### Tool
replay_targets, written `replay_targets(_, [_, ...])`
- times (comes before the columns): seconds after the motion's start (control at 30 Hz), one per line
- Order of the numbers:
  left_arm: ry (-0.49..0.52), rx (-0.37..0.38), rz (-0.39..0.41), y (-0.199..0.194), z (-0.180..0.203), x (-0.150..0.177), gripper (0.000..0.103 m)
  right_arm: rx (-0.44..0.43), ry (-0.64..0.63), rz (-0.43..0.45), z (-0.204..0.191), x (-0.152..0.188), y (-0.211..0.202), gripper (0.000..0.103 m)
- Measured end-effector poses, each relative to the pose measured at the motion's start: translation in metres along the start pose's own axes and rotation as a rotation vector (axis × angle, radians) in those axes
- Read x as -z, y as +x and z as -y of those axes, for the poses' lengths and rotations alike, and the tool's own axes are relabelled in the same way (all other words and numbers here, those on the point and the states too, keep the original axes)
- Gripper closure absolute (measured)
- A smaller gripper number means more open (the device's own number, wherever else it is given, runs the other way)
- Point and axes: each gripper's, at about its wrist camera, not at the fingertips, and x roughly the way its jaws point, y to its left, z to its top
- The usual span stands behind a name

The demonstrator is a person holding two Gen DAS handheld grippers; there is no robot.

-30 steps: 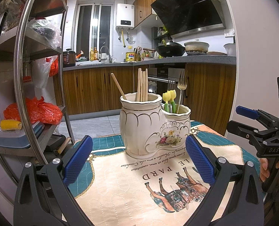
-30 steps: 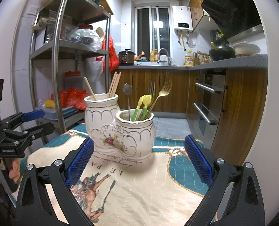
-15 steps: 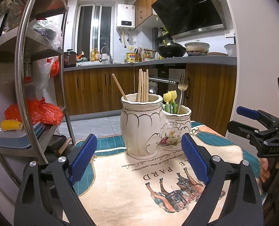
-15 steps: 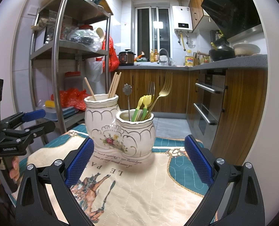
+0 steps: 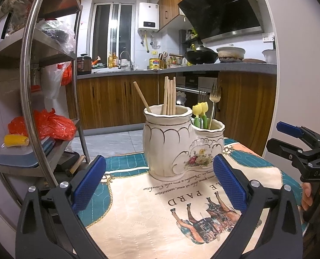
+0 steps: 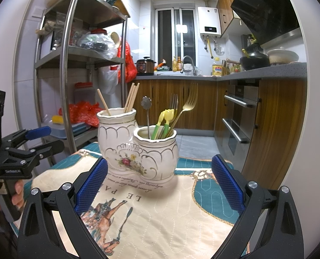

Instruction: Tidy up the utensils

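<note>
Chopsticks, pale wooden (image 5: 169,96), upright in taller half of white two-pot ceramic holder (image 5: 177,149); gold metal forks (image 6: 187,110) and yellow-green plastic picks (image 6: 164,122) in shorter half. Holder on horse-print cloth (image 6: 170,213). Left gripper (image 5: 159,185) opening, nothing between pads. Right gripper (image 6: 159,183) spread wide, empty.

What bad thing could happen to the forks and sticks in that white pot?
The chopsticks and gold fork stand tall and lean, so a claw bumping them might flip them out. The ceramic holder sits on a cloth mat; a hard nudge could slide or tip it. Both claws, left claw and right claw, are empty.
</note>
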Motion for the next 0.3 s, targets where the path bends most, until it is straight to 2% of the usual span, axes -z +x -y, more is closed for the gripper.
replay_targets(0.3, [0.001, 0.003, -0.004, 0.0009, -0.0008, 0.0000, 0.005, 0.000, 0.000, 0.000, 0.0000, 0.0001, 0.0001, 0.007])
